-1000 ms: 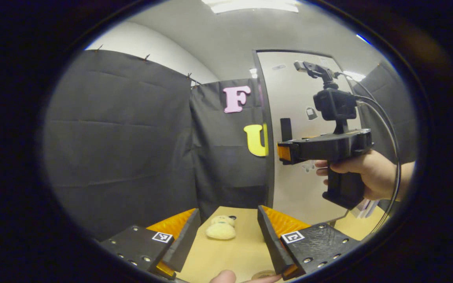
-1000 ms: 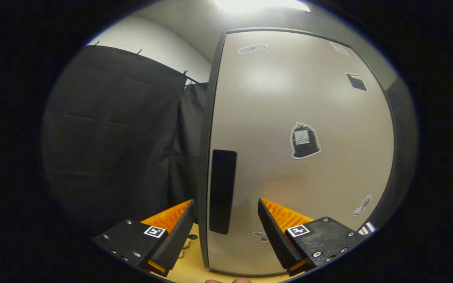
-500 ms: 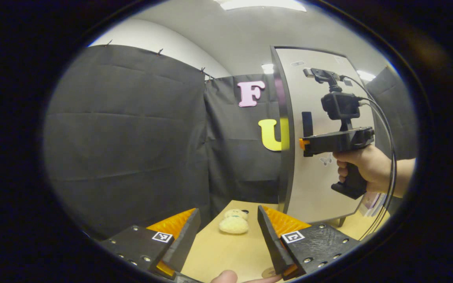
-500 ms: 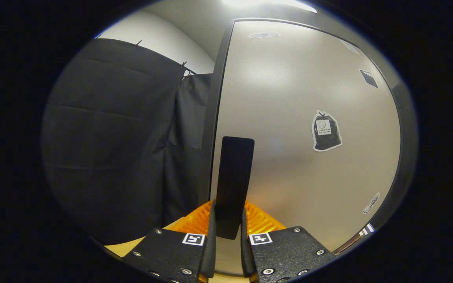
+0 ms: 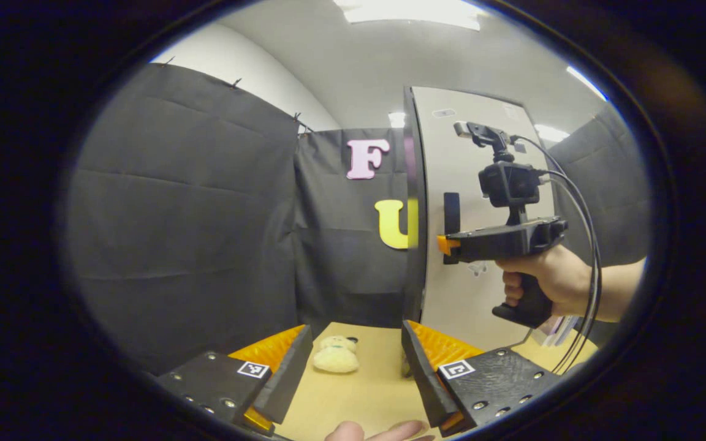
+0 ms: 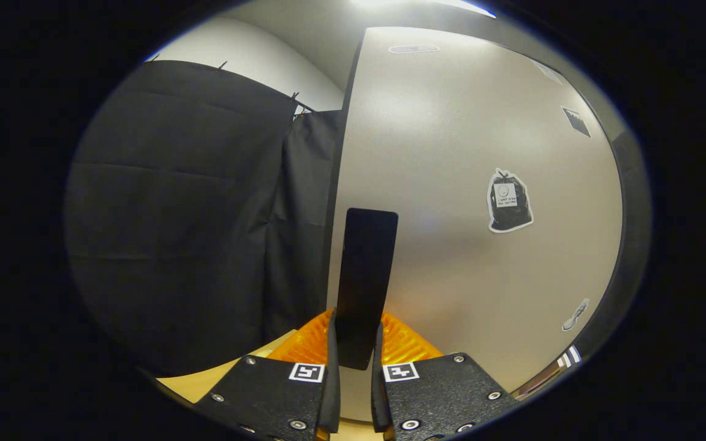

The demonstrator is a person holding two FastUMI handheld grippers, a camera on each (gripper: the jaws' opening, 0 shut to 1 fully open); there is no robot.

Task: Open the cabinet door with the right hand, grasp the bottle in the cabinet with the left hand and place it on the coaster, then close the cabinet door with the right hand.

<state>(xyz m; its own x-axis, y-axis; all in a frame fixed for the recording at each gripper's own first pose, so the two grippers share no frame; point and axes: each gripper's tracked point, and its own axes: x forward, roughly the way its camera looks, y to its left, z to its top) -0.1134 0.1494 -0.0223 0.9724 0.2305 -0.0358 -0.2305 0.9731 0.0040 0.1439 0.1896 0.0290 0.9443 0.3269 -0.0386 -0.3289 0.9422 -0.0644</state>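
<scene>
The grey cabinet door (image 6: 463,153) stands upright with a black vertical handle (image 6: 365,275) near its left edge. My right gripper (image 6: 355,324) is shut on the lower part of that handle, one finger on each side. In the left gripper view, a hand (image 5: 549,282) holds the right gripper (image 5: 448,245) against the handle (image 5: 451,211) of the door (image 5: 457,294). My left gripper (image 5: 355,334) stands open over the wooden table (image 5: 365,392), left of the cabinet, with nothing between its fingers. The door hides the cabinet's inside.
A small cream plush toy (image 5: 336,355) lies on the table just beyond the left gripper's fingers. Black cloth walls close off the left and the back. Cables (image 5: 586,245) hang from the right gripper. A fingertip (image 5: 377,432) shows at the bottom edge.
The right gripper moved up to the black handle and shut on it; one second ago its fingers stood open on either side. The left gripper view has swung slightly.
</scene>
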